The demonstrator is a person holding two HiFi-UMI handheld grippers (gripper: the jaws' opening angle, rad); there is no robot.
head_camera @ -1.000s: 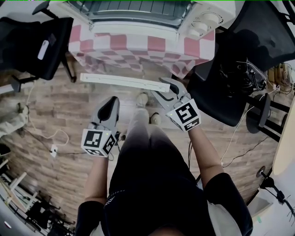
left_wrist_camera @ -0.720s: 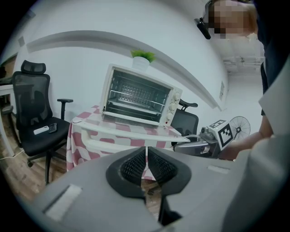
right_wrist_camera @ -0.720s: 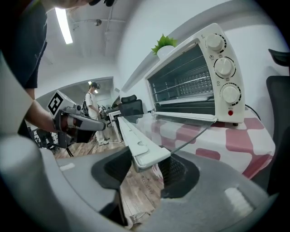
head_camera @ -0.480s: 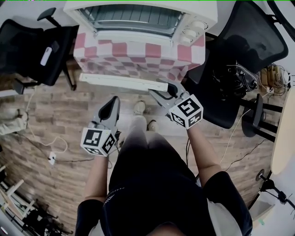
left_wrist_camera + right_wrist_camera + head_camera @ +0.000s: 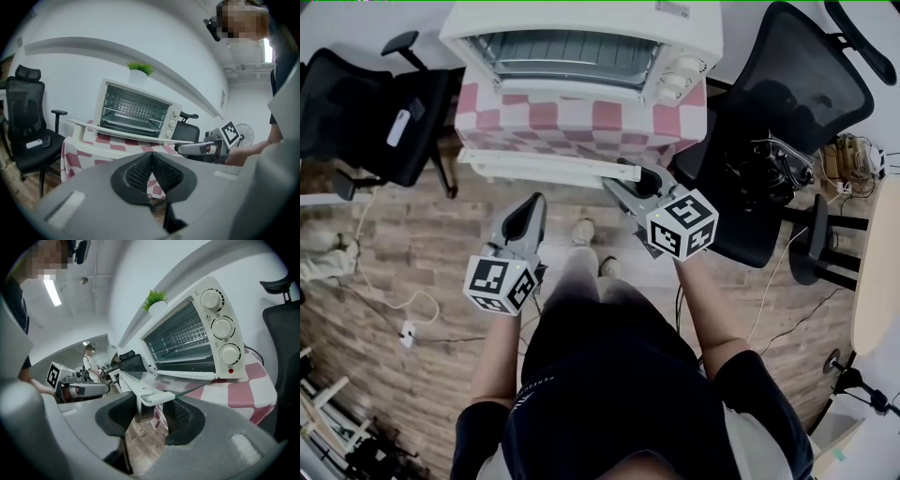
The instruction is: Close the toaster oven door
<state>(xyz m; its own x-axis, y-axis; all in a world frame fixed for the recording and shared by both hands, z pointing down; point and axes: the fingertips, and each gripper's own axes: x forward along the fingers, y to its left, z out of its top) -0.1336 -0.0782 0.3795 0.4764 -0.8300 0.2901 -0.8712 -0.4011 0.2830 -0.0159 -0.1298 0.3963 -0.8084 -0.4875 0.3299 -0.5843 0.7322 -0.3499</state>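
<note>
- Both grippers sit higher and closer to the oven than a second ago, and the marker cube on the right one has turned to show a different face.
- The left gripper (image 5: 532,206) hangs in the air below the door's level, short of it and touching nothing. Its jaws are pressed together with nothing between them.
- The right gripper (image 5: 623,178) is at the right end of the toaster oven door (image 5: 534,167). Its jaws have just been closing but still stand apart. The end of the door's white handle bar lies between them, and floor shows through a gap beside one pad.
- The door is open. It lies roughly level, jutting out from the front of the toaster oven (image 5: 581,23) past the desk's edge, over the wooden floor (image 5: 412,234).
- The oven's inside shows a wire rack, and three knobs (image 5: 221,326) run down its right-hand panel.
- The oven stands on a desk (image 5: 572,117) covered with a red-and-white checked cloth.
- A black office chair (image 5: 356,103) stands to the left of the desk with a small white object (image 5: 398,127) on its seat. Another black chair (image 5: 797,94) stands to the right.
- A small potted plant (image 5: 139,71) sits above and behind the oven, against the white wall.
</note>
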